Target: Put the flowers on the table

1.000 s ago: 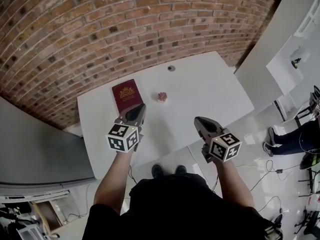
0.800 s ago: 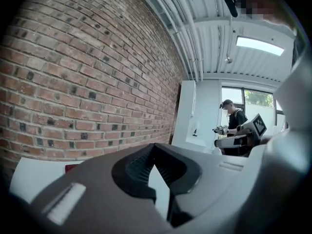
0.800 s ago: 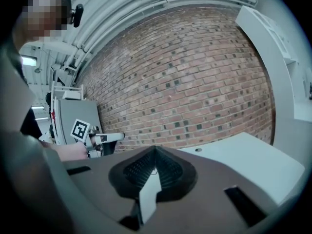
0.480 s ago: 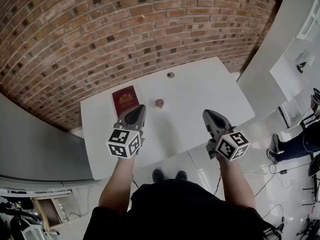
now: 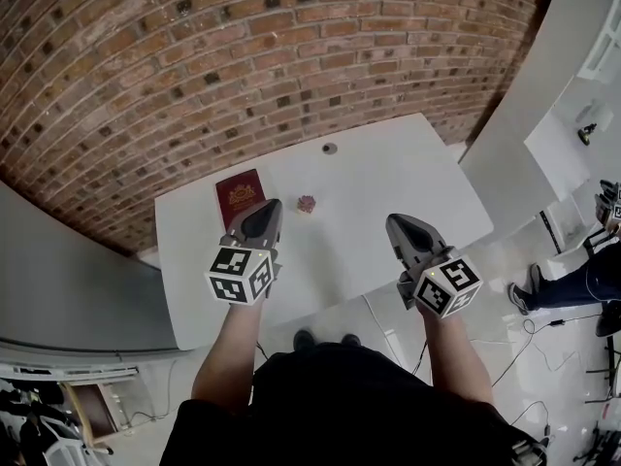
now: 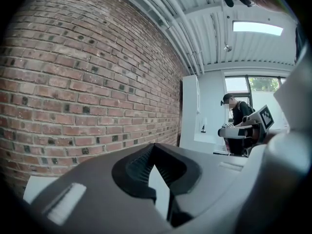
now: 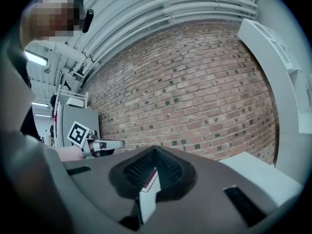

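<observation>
A small pink flower cluster (image 5: 307, 204) lies on the white table (image 5: 408, 183), near its middle. My left gripper (image 5: 268, 208) hangs above the table's near part, just left of and nearer than the flowers, shut and empty. My right gripper (image 5: 393, 220) is level with it to the right, also shut with nothing in it. In the left gripper view the left gripper (image 6: 155, 146) has its jaws meeting at the tips and faces the brick wall. In the right gripper view the right gripper (image 7: 156, 148) is shut too, with a sliver of red book behind the tips.
A dark red book (image 5: 240, 195) lies on the table left of the flowers, and a small grey round thing (image 5: 330, 148) sits near the far edge. A brick wall (image 5: 194, 66) backs the table. A person (image 6: 239, 118) stands far off; seated legs (image 5: 572, 280) show at right.
Both grippers have risen a little and stay shut. The table, book and flowers now look slightly farther off in the head view.
</observation>
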